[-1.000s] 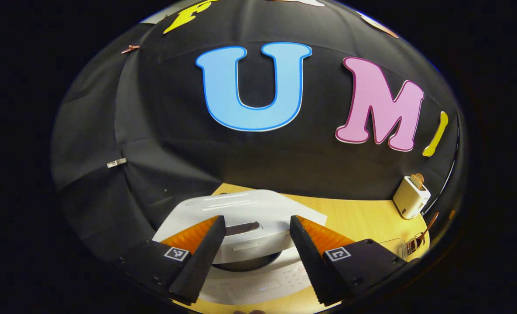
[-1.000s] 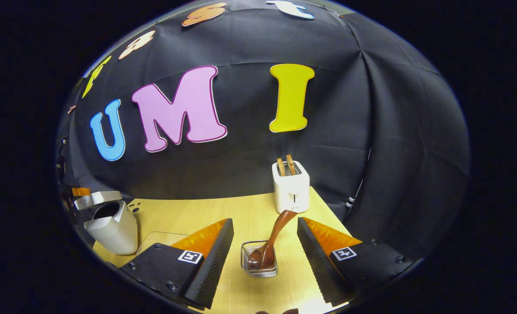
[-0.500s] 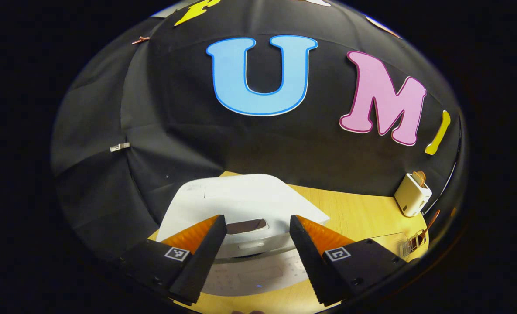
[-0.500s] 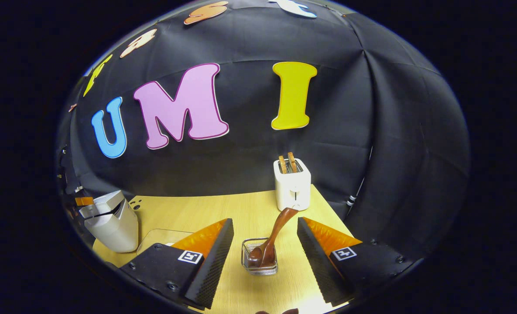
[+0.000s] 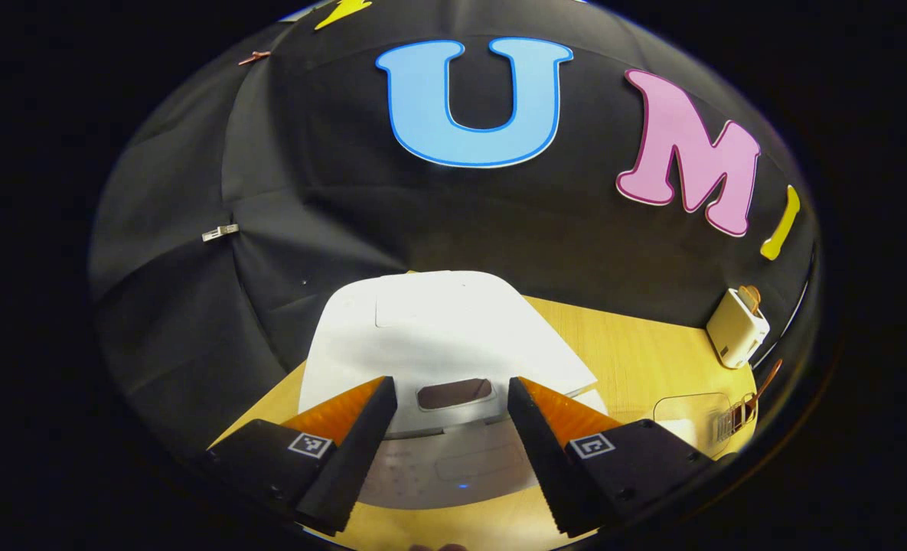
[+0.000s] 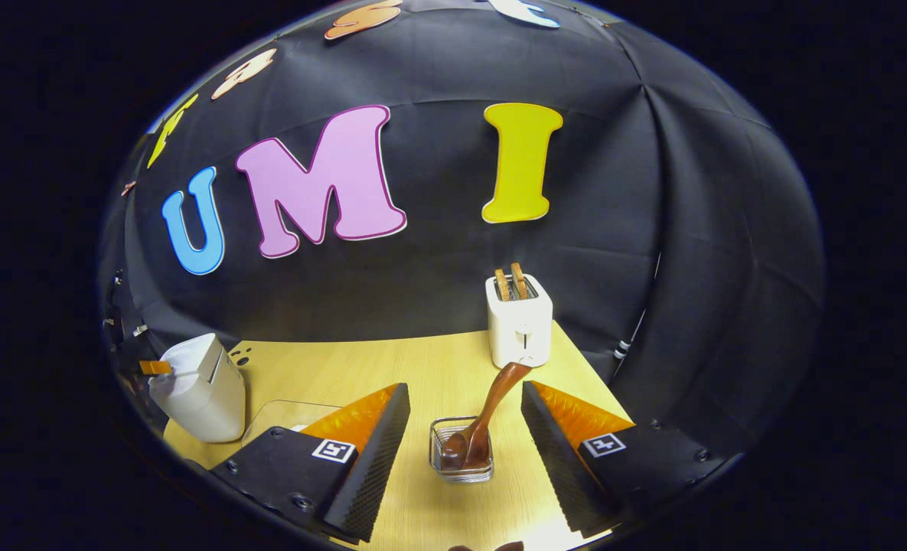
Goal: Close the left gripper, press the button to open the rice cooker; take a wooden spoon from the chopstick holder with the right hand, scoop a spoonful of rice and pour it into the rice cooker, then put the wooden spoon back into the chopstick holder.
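Wooden spoon [image 6: 486, 417] of dark brown wood stands bowl-down in the clear square chopstick holder [image 6: 461, 461], dead ahead between the right gripper's [image 6: 464, 417] spread jaws, its handle leaning up toward the right jaw. The left gripper [image 5: 451, 409], jaws also spread, faces the white rice cooker [image 5: 442, 360].

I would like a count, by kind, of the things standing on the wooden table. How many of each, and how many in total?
Rice cooker: 1
Toaster: 1
Chopstick holder: 1
Wooden spoon (in the chopstick holder): 1
Clear container: 1
Total: 5
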Available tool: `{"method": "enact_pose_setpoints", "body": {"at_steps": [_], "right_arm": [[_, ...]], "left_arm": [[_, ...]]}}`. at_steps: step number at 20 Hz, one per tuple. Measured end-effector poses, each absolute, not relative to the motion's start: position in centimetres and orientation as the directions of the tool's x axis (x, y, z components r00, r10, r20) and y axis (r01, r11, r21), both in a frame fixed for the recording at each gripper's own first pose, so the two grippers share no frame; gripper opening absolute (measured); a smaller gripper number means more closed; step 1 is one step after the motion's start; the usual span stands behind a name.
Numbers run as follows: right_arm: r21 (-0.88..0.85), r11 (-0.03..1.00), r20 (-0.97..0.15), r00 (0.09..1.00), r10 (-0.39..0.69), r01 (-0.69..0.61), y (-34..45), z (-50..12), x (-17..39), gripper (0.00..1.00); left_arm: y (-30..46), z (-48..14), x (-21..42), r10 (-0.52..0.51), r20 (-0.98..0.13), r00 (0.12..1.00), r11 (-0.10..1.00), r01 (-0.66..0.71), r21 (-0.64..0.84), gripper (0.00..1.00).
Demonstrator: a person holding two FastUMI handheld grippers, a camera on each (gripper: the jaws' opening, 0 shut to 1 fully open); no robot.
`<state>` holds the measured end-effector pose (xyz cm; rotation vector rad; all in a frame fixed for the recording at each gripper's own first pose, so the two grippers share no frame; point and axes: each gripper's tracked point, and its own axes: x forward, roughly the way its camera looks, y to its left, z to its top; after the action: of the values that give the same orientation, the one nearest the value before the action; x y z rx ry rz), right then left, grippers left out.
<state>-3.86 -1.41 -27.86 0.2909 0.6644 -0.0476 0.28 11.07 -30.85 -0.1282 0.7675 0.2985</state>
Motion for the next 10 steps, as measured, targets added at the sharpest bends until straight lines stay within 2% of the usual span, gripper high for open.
{"method": "enact_pose_setpoints", "body": {"at_steps": [2, 10], "right_arm": [[0.250, 0.959, -0.619, 0.783, 0.052, 0.134, -1.4, -28.1, -3.9, 0.92], [0.262, 0.957, -0.609, 0.791, 0.062, 0.126, -1.0, -27.6, -3.5, 0.92]], "left_arm": [[10.8, -31.1, 0.4, 0.217, -0.694, 0.687, 0.962, -0.273, 0.031, 1.00], [10.6, -31.1, 1.6, 0.212, -0.668, 0.713, 0.963, -0.268, 0.019, 1.00]]}}
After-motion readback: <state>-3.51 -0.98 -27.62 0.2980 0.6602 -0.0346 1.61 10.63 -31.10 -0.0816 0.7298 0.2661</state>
